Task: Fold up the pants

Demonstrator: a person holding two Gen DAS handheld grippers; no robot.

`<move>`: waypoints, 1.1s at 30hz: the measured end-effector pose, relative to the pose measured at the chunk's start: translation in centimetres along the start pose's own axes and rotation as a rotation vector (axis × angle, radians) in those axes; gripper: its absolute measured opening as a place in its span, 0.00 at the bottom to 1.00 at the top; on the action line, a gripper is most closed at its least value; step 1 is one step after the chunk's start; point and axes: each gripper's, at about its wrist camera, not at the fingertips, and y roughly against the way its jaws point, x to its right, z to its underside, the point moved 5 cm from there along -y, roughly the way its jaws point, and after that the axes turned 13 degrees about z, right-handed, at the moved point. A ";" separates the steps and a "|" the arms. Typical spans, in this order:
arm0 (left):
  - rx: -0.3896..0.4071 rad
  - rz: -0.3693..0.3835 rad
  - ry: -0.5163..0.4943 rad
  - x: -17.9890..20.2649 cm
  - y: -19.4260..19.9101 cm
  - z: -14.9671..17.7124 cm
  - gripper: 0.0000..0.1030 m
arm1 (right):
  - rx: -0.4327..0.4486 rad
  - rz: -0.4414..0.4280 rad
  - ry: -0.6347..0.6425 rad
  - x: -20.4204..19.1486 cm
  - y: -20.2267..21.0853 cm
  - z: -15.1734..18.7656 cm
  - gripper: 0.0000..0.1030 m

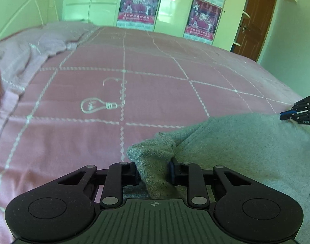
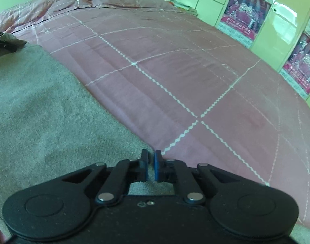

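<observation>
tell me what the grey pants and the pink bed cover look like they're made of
Grey pants: probably a soft knit or fleece like sweatpants, matte, with a fuzzy heathered surface; it bunches thickly where the left gripper pinches it.
Pink bed cover: looks like thin woven cotton or similar, matte and smooth, with fine creases and a white zigzag grid that may be printed or stitched; the pictures cannot settle which.

Pink checked bedspread [image 1: 155, 85], posters [image 1: 139, 3] on pale wardrobe [image 1: 175, 6], brown door [image 1: 254, 20].
</observation>
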 end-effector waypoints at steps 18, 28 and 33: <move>0.294 -0.001 -0.242 10.0 15.9 6.0 0.46 | 0.175 0.128 0.099 -4.8 23.9 9.4 0.01; 0.255 -0.168 0.206 11.1 21.7 16.5 0.91 | 0.103 0.223 -0.528 -6.9 29.2 19.8 0.12; 0.375 -0.083 0.424 12.9 24.1 16.7 0.85 | 0.116 0.233 -0.672 -7.8 29.0 19.7 0.26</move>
